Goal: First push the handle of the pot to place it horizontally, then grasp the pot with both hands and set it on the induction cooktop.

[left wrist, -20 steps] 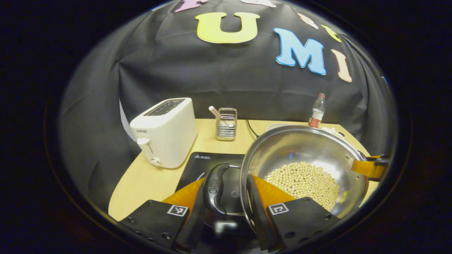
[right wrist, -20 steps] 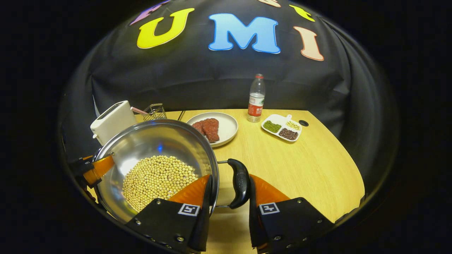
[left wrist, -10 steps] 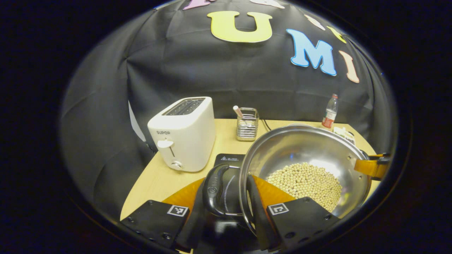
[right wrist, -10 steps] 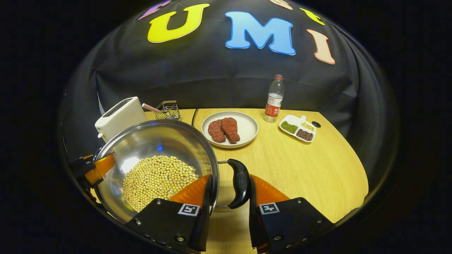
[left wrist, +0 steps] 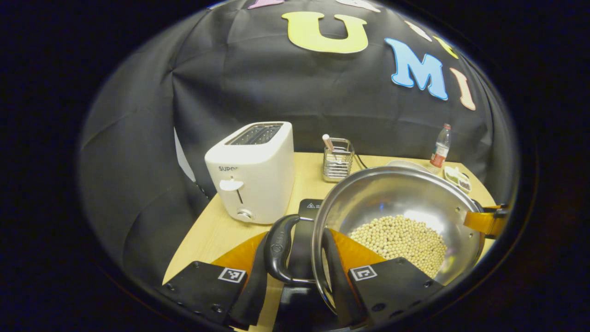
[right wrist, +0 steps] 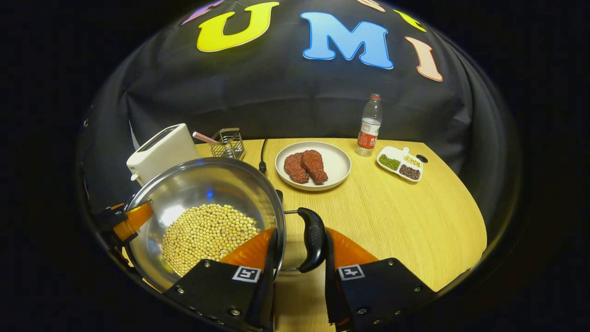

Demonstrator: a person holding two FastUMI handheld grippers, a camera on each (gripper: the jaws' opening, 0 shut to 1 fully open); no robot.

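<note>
Holding the pot (left wrist: 396,216) up over the cooktop (left wrist: 302,230) beside the toaster (left wrist: 252,173), with the left gripper (left wrist: 295,251) clenched on one black handle (left wrist: 276,246) and the right gripper (right wrist: 297,244) clenched on the other handle (right wrist: 313,237). Could tip and spill the beans (right wrist: 207,233) if one side drops lower. Could also slip loose, or bump the toaster, if moved too fast.

The toaster (left wrist: 251,173) and wire rack (left wrist: 338,159) crowd the far left of the cooktop (left wrist: 308,216) — the bare table (right wrist: 405,216) right of the pot (right wrist: 203,216) lies open up to the plate (right wrist: 313,166).
</note>
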